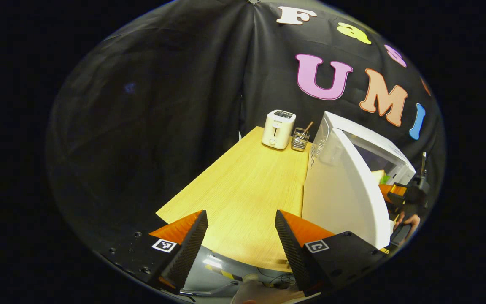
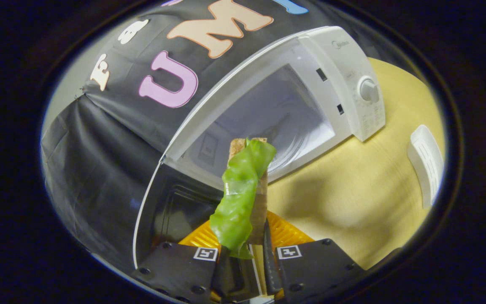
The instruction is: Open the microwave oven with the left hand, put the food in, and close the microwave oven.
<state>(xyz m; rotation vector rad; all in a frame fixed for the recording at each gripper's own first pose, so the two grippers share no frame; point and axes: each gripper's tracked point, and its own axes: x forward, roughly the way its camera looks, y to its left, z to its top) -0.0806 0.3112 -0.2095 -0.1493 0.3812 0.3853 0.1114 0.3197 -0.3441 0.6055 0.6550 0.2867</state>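
Observation:
The white microwave [image 1: 365,139] [image 2: 344,76] stands on the wooden table with its door [image 1: 344,194] [image 2: 171,211] swung wide open. My left gripper [image 1: 241,232] is open and holds nothing, hovering over the table's near edge, just left of the door. In the right gripper view, my right gripper [image 2: 247,249] is shut on the food [image 2: 243,190], a slice of bread with a green lettuce leaf held upright. The food sits right in front of the open cavity [image 2: 268,118]. Past the door's edge in the left gripper view, the right gripper [image 1: 399,192] and a hand [image 1: 411,220] show.
A white toaster [image 1: 279,128] and a glass holding a stick [image 1: 300,138] stand at the table's far end. The wooden tabletop [image 1: 247,185] lies bare to the left of the door. A white flat object [image 2: 426,164] lies on the table to the right of the microwave.

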